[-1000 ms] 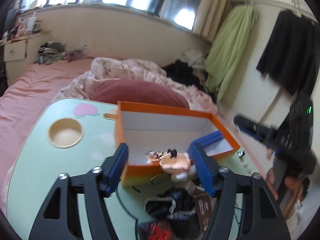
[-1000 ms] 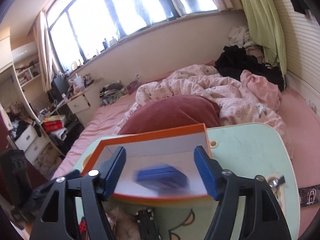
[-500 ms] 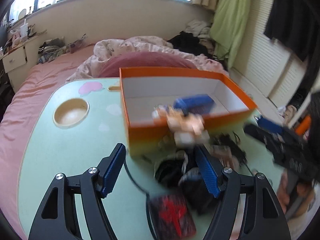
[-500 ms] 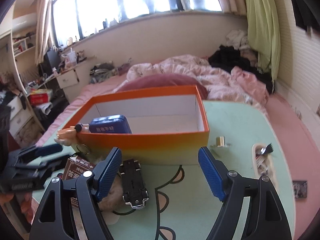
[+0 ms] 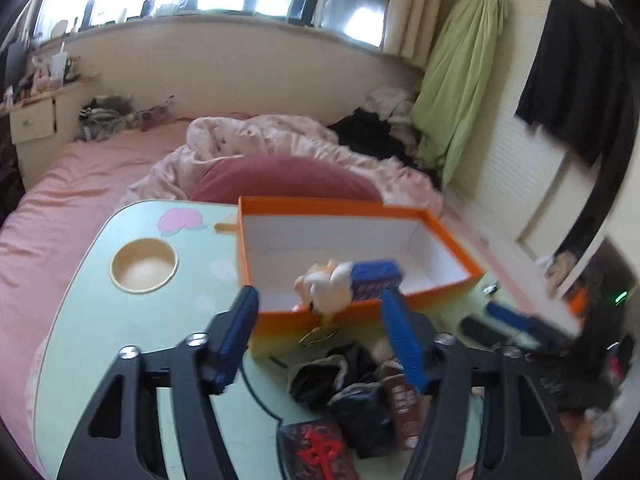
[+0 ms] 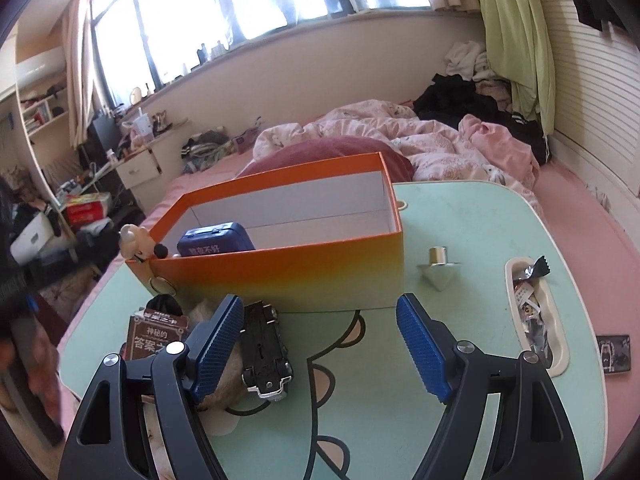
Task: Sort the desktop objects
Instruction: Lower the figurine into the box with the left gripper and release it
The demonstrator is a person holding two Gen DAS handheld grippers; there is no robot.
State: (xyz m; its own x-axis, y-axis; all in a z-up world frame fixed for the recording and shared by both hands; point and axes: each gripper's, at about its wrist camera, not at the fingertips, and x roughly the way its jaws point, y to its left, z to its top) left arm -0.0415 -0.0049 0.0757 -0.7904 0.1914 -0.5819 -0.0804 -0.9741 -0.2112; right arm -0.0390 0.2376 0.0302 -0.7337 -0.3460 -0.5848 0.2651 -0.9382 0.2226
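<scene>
Our left gripper (image 5: 320,334) and right gripper (image 6: 320,350) both hang spread wide with nothing between their fingers, low in each frame. At centre we see the orange box (image 6: 304,268) on the green table (image 6: 460,240). A blue case (image 6: 216,240) lies inside it, and a toy figure (image 5: 326,286) is draped over its near rim.

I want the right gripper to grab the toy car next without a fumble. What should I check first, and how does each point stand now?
1. right gripper open and empty: ok.
2. black toy car reachable, lying on the table by the left finger: ok.
3. Car free of clutter: not ok, brown book and a pale fuzzy item crowd it.
4. orange box has room beside the blue case: ok.
5. left gripper open, holding nothing: ok.
6. Plush toy settled in the box: cannot tell, it sits at the rim.
</scene>
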